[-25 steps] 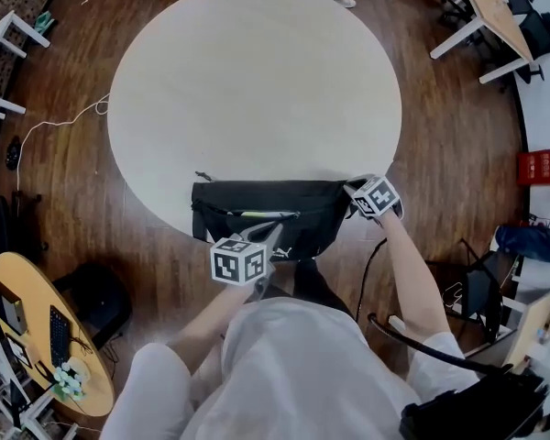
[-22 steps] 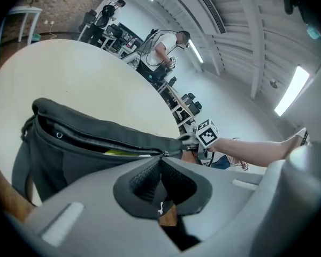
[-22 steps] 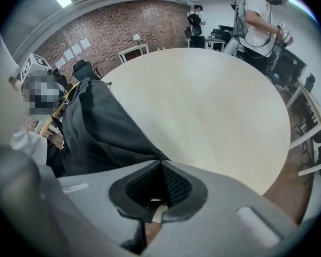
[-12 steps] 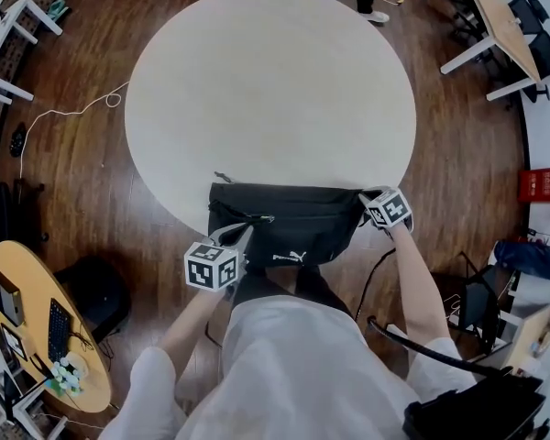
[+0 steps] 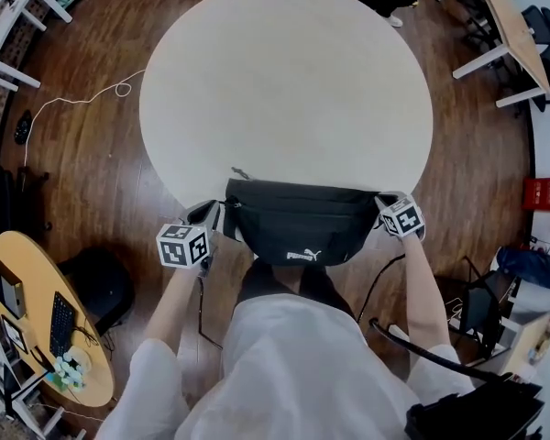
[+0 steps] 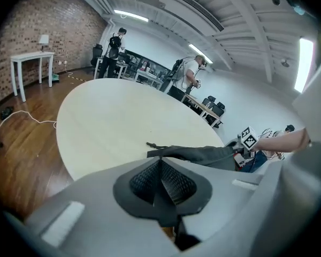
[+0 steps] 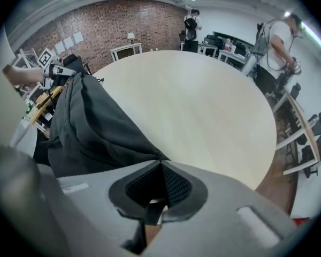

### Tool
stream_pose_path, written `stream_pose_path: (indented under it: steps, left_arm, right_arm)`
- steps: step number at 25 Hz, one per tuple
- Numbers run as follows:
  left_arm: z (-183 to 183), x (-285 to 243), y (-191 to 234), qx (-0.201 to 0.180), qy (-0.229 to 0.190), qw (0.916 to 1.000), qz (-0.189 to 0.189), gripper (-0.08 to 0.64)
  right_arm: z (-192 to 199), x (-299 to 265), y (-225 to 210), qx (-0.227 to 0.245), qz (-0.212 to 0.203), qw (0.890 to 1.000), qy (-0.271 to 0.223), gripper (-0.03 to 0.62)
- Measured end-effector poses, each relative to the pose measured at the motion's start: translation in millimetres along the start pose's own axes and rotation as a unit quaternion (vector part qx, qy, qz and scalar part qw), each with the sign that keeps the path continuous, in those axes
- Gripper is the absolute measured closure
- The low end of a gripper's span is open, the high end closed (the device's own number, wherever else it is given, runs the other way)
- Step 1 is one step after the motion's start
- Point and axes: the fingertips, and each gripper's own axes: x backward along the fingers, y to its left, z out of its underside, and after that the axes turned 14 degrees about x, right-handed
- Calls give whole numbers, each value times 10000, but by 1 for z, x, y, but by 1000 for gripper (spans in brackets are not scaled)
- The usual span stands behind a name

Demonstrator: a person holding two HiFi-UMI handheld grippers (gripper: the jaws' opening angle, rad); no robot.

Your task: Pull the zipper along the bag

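Note:
A black waist bag (image 5: 298,220) lies at the near edge of the round pale table (image 5: 284,81), its top zipper line shut. My left gripper (image 5: 216,213) is at the bag's left end, jaws shut on the thin zipper pull. In the left gripper view the pads (image 6: 160,162) meet at the tip of the bag (image 6: 203,155). My right gripper (image 5: 381,200) is shut on the bag's right end. In the right gripper view the bag's (image 7: 91,127) black fabric runs into the closed pads (image 7: 161,164). A short strap end (image 5: 241,172) sticks out at the bag's upper left.
The bag overhangs the table's near rim, against the person's lap. A round orange side table (image 5: 37,319) stands at the lower left, a white cable (image 5: 82,99) lies on the wood floor, and a red crate (image 5: 545,193) sits at the right. People stand at desks beyond the table.
My left gripper has travelled from the middle of the bag's top to its left end, and the open zipper gap has closed behind it. The right gripper has kept its hold.

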Motion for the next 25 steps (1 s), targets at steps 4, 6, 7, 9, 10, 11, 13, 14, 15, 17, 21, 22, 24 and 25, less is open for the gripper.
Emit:
stream_pose_path:
  steps: [4, 6, 7, 9, 10, 11, 13, 14, 15, 17, 21, 22, 24, 25]
  left_arm:
    - [-3, -29, 37, -287, 187, 9991, -263, 535]
    - [-4, -42, 47, -315, 275, 9987, -280, 535]
    - [-4, -48, 49, -248, 312, 9989, -240, 535]
    - [-4, -53, 45, -132, 380, 9991, -88, 534]
    - [-5, -52, 42, -102, 391, 9992, 8, 531]
    - [-7, -48, 41, -59, 368, 9993, 93, 523]
    - [-12, -33, 45, 78, 221, 9996, 151, 508]
    - [-15, -23, 49, 136, 114, 9998, 124, 511]
    - [-20, -13, 54, 160, -1, 9998, 78, 511]
    - [-28, 5, 62, 88, -225, 9997, -54, 543]
    - [-30, 34, 45, -208, -593, 9980, -115, 543]
    - [-29, 40, 31, -283, -691, 9972, -56, 543]
    - [-25, 53, -3, -469, -906, 9947, 125, 543]
    - [-23, 60, -23, -595, -1029, 9926, 229, 543]
  right_arm:
    - [-6, -4, 4, 120, 229, 9997, -22, 601]
    - [-10, -6, 5, 110, 226, 9997, 5, 601]
    - [-11, -6, 5, 94, 234, 9997, 37, 601]
    - [-10, -5, 5, 4, 297, 9995, 73, 601]
    - [-11, -5, 5, -88, 339, 9994, 69, 601]
    - [-11, -5, 5, -204, 379, 9991, 56, 601]
    - [-10, -7, 5, -470, 469, 9978, 10, 601]
    - [-10, -7, 4, -646, 548, 9964, -58, 601]
    - [-9, -5, 1, -860, 687, 9938, -157, 601]
    - [-9, 8, -11, -1254, 1197, 9843, -345, 601]
    - [-28, 66, -16, -1218, 2131, 9649, -928, 601]
    - [-34, 82, -11, -1198, 2235, 9603, -1161, 601]
    - [-46, 117, 6, -1200, 2374, 9491, -1687, 601]
    - [-51, 134, 16, -1209, 2445, 9418, -1964, 601]
